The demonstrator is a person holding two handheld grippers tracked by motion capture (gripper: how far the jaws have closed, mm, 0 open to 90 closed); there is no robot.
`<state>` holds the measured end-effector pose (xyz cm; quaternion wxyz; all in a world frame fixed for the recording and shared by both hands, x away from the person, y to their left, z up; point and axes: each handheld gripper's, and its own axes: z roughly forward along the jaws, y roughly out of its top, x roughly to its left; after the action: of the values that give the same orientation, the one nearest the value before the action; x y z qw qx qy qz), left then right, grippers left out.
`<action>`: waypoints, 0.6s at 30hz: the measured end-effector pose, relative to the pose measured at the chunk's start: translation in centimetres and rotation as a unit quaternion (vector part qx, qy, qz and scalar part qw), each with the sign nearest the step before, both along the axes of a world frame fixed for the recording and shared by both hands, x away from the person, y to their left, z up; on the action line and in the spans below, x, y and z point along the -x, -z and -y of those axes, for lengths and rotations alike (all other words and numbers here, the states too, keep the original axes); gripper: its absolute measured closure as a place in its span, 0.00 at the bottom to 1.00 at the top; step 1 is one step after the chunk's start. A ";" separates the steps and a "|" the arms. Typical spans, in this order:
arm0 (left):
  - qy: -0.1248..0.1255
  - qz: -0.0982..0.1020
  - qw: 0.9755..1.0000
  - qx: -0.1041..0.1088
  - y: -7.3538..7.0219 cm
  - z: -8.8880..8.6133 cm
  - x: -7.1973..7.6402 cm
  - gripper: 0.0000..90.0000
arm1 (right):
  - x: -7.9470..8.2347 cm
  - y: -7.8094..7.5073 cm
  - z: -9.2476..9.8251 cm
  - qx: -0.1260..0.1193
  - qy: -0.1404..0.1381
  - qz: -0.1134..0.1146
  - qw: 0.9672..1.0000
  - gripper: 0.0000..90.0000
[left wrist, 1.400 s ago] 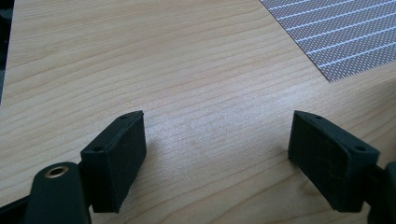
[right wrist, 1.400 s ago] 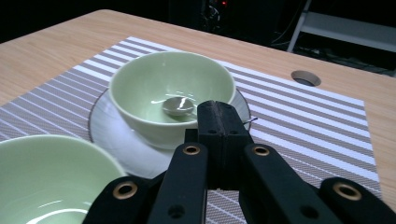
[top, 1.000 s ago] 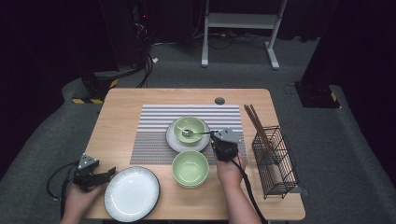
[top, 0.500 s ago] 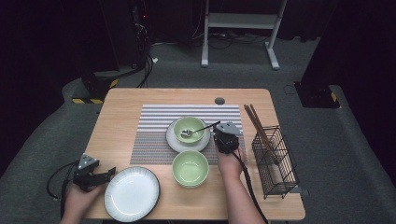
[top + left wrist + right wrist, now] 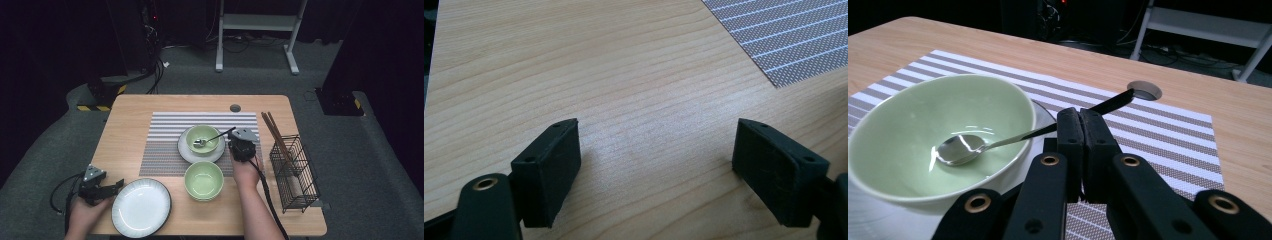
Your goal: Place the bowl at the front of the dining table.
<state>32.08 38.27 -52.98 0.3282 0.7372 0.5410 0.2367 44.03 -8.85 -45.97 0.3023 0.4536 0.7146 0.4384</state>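
Note:
A metal spoon (image 5: 958, 148) with a dark handle lies in a pale green bowl (image 5: 923, 115) that stands on a white saucer (image 5: 185, 150) on the striped placemat (image 5: 165, 135). The handle leans over the bowl's right rim. My right gripper (image 5: 1080, 117) is shut on that handle at its tips, just right of the bowl (image 5: 196, 132). Its jaws have just eased apart very slightly, with the handle still between them. At the table's near left, my left gripper (image 5: 116, 186) stands open over bare wood (image 5: 656, 165), beside a white plate (image 5: 141, 206), holding nothing.
A second, empty green bowl (image 5: 203, 179) sits in front of the saucer. A black wire basket (image 5: 294, 170) stands at the right edge, with chopsticks (image 5: 272, 131) lying against its far end. A round cable hole (image 5: 235, 107) lies behind the mat.
The spoon's handle has swung from lying level to pointing up and away to the right, carried by my right gripper, which shifted slightly away from me. The left gripper stayed still.

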 end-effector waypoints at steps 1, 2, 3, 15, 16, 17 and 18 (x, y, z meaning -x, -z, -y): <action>0.000 0.000 1.000 0.000 0.0 0.0 0.0 0.22 | 0.3 -0.1 0.0 0.001 -0.002 0.001 1.000 0.97; 0.000 0.000 1.000 0.000 0.0 0.0 0.0 0.22 | 0.6 -0.1 -0.1 -0.001 -0.004 0.003 1.000 0.97; 0.000 0.000 1.000 0.000 0.0 0.0 0.0 0.22 | 0.8 -0.2 -0.1 -0.002 -0.006 0.004 1.000 0.97; 0.001 0.001 1.000 -0.001 0.0 0.0 0.0 0.23 | 4.3 -1.7 1.4 -0.008 -0.001 0.015 1.000 0.92; 0.001 0.001 1.000 0.000 0.0 0.0 0.0 0.23 | 4.6 -1.9 1.6 -0.010 0.001 0.017 1.000 0.92; 0.001 0.001 1.000 0.000 0.0 0.0 0.0 0.23 | 4.8 -2.1 1.7 -0.010 0.002 0.018 1.000 0.92; 0.001 0.001 1.000 0.000 0.0 0.0 0.0 0.23 | 5.0 -2.3 1.9 -0.011 0.003 0.019 1.000 0.92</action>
<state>32.05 38.24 -52.98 0.3293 0.7374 0.5400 0.2371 38.99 -10.78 -43.65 0.3123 0.4508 0.7026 0.4535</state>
